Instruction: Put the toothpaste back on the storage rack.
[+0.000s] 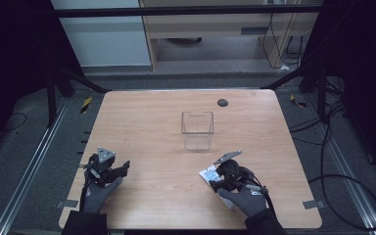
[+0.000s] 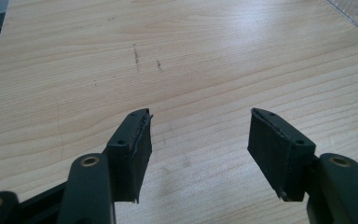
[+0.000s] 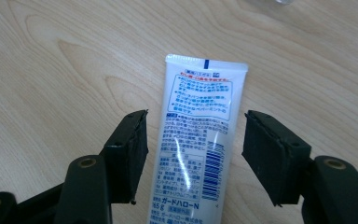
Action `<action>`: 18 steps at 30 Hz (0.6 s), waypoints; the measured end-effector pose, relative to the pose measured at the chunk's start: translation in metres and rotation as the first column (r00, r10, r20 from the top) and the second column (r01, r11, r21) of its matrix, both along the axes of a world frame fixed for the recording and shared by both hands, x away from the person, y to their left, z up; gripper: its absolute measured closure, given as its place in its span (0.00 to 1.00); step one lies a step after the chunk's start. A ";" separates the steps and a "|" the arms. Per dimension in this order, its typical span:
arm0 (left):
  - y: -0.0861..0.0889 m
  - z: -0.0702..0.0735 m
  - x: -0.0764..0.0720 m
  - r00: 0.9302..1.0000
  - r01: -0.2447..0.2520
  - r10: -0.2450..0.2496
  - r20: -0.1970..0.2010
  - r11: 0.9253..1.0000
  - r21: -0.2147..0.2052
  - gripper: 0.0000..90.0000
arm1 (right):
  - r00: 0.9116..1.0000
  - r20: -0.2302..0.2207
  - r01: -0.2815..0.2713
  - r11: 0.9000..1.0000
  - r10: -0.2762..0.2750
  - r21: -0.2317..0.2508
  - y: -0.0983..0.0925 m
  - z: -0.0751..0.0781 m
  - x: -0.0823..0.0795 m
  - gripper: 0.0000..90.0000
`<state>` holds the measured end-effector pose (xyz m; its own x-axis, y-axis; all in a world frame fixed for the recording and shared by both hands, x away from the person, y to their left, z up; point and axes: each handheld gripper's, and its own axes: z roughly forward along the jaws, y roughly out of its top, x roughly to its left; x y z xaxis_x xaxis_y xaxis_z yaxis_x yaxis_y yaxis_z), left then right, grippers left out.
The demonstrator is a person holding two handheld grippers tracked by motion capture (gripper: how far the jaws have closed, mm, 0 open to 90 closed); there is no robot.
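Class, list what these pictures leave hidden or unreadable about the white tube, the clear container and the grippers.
- White tube, right gripper view: its cap end is cut off by the bottom edge.
- Tube's small print: too small to read.
- Clear container, left gripper view: cut off by the top corner.
- Right gripper, high view: hand and grey plate hide its jaws.

A container (image 1: 197,129) is standing at the centre of the tabletop (image 1: 152,112), with a small round disc (image 1: 222,102) lying behind it at one o'clock. A tube (image 1: 208,174) is lying at five o'clock from the container, between the open jaws of the right hand-held gripper (image 1: 214,182), while the left hand-held gripper (image 1: 126,167) is sitting at eight o'clock, well apart.
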<state>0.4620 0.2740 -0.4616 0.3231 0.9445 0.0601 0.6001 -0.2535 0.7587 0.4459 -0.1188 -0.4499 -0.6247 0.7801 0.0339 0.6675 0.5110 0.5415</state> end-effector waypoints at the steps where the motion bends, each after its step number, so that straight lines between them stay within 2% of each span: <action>1: 0.000 0.000 0.000 1.000 0.000 0.000 0.000 1.000 -0.001 0.42 | 1.000 -0.007 -0.003 1.000 0.003 -0.006 0.001 -0.001 0.001 0.44; 7: 0.000 0.000 0.000 1.000 0.002 -0.002 0.000 1.000 0.001 0.42 | 1.000 -0.031 -0.009 0.999 0.007 -0.039 0.007 -0.010 0.006 0.43; 18: -0.001 -0.001 0.000 1.000 0.004 -0.004 -0.003 1.000 0.002 0.42 | 0.998 -0.064 0.002 0.998 -0.007 -0.065 0.009 -0.021 0.011 0.42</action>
